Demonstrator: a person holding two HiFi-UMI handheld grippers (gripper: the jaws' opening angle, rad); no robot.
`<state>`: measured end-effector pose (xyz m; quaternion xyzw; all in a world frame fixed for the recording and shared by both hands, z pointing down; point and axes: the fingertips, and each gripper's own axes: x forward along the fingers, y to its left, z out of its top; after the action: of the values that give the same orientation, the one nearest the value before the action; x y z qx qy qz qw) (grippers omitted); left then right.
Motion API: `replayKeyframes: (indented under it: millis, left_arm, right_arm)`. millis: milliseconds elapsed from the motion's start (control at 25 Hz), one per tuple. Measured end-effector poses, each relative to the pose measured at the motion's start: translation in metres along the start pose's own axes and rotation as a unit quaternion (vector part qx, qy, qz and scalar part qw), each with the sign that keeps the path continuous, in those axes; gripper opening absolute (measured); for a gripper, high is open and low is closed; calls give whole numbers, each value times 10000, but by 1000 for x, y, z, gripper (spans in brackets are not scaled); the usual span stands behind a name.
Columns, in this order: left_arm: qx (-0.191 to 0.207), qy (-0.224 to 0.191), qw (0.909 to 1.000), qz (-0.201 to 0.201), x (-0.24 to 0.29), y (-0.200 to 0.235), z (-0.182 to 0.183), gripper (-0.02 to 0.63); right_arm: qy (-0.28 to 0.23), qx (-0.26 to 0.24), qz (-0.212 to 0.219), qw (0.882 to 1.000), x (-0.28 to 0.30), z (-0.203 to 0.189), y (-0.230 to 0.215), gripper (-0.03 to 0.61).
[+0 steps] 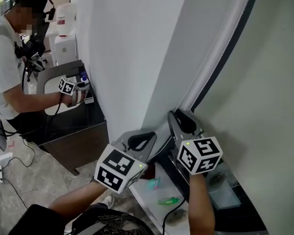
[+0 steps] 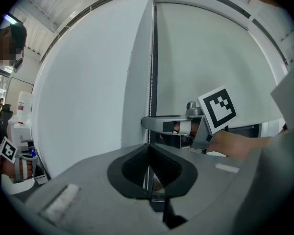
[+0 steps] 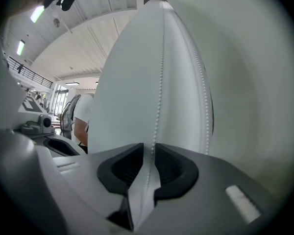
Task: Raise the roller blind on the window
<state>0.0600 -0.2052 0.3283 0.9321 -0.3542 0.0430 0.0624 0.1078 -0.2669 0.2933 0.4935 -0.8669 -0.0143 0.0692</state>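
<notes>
Roller blind (image 2: 206, 58) down over window. Bead chain (image 3: 160, 82) hangs at blind's left edge. Left claw (image 2: 149, 175) & right claw (image 3: 148, 155) both clenched on chain, right above left. Chain prob. light, limp, slippery: pinch btwn beads, pull straight.

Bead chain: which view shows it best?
Right gripper view: the bead chain runs up from the right gripper's shut tongs, beads distinct. Head view shows it as a pale strip; left gripper view, a thin faint line.
</notes>
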Motion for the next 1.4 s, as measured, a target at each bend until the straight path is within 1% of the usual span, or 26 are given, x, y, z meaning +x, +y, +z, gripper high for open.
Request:
replayKeyframes:
  millis: [80,200,320,480,520,560,680,760,840,920,1120,1200,1280,1400]
  left_arm:
    - [0,-38,10000,-35,0,1,3,0]
    - [-27,-124,9999,-74,0,1,12,0]
    - [-12,-246,9996,-102,1,0,24,0]
    - [79,-386,9988,-275,2,-7,41,2]
    - [107,-426,9985,-326,2,-9,46,39]
    - [138,-468,9981,-377,4,-11,51,61]
    - [248,-587,9964,-550,12,-19,68,71]
    - [341,-618,9951,-688,19,-25,79,91]
    - [437,-640,9940,-777,26,-32,90,92]
    - [529,-667,9931,-803,32,-36,98,91]
    - [476,-818,9906,-983,34,-46,113,89]
    - [490,-834,9891,-1114,35,-51,116,67]
    - [549,-787,9883,-1186,37,-54,115,18]
    - [604,-657,9866,-1366,40,-60,112,8]
  right_arm:
    - [-22,-16,239,9997,1,0,4,31]
    - [-45,1,405,9992,1,2,6,20]
    - [-47,26,361,9993,-2,1,8,21]
    - [-139,23,220,9997,-17,1,15,21]
    - [-168,3,178,9997,-21,1,17,21]
    - [-187,-15,146,9997,-25,1,19,21]
    - [-106,-60,92,9999,-34,-7,25,21]
    - [-11,-77,37,10000,-39,-15,28,21]
    - [-34,16,-42,10000,-45,-18,29,20]
    - [-98,123,-102,9998,-52,-17,29,20]
    - [-16,-2,-245,9997,-62,-18,28,20]
    - [-63,29,-196,9998,-64,-16,30,20]
    - [-57,40,-173,9998,-65,-17,32,20]
    - [33,86,-124,9999,-69,-21,32,20]
